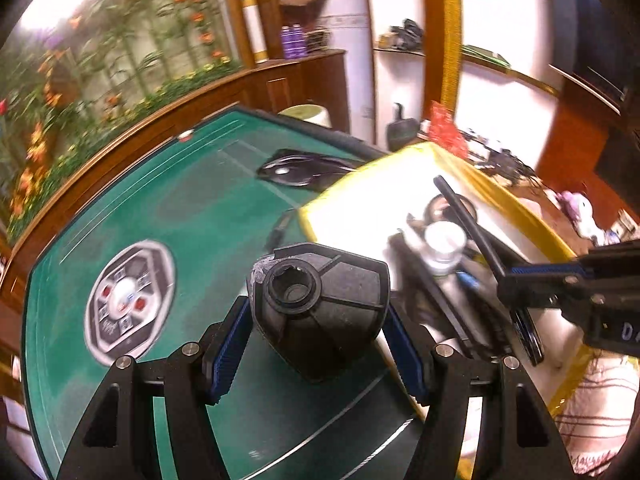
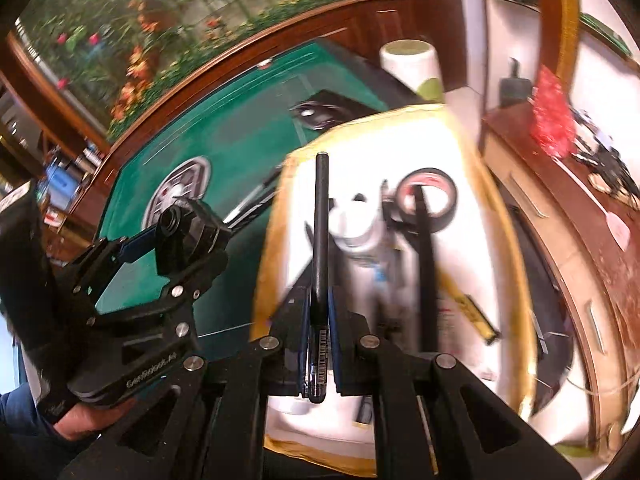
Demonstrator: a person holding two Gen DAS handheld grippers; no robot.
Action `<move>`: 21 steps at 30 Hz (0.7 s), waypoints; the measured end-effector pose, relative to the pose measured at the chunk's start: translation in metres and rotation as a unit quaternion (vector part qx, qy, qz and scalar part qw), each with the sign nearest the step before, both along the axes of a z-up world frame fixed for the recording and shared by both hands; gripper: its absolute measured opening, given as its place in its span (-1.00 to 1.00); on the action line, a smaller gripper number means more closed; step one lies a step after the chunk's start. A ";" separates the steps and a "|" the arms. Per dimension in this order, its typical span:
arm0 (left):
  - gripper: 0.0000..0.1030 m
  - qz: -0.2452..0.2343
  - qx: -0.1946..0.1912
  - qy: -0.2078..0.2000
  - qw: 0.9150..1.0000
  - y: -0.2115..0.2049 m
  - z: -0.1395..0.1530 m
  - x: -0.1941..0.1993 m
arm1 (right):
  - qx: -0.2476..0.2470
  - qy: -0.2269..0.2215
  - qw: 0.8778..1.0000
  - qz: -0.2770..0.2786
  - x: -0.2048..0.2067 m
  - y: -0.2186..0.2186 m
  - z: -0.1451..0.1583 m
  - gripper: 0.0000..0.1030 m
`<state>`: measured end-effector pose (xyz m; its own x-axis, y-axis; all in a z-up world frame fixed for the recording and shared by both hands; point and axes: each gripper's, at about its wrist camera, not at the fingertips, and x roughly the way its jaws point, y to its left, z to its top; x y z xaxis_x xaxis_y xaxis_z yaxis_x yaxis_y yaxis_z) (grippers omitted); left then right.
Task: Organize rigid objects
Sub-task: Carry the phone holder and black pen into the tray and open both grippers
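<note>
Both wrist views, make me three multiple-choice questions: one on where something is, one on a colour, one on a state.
1. Where is the roll of black tape?
A. in the yellow-rimmed white tray
B. on the green table
C. on a shelf

2. What colour are the pads on the left tongs?
A. red
B. blue
C. white

3. What do the right tongs hold?
A. nothing
B. a cup
C. a black pen

A: the tape lies inside the tray. B: blue pads flank the black knob-like part. C: the pen is pinched between the pads.
</note>
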<state>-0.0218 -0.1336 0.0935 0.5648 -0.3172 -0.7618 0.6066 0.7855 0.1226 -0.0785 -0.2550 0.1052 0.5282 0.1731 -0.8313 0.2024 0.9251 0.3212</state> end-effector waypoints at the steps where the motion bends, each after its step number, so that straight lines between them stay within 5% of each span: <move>1: 0.34 -0.010 0.003 0.003 1.000 -0.008 -0.001 -0.003 | -0.002 0.001 1.000 -0.009 -0.003 -0.005 0.000 -0.83; 21: 0.34 -0.058 0.033 0.024 0.997 -0.058 -0.022 -0.015 | -0.023 0.031 0.998 -0.050 -0.005 -0.047 -0.015 -0.83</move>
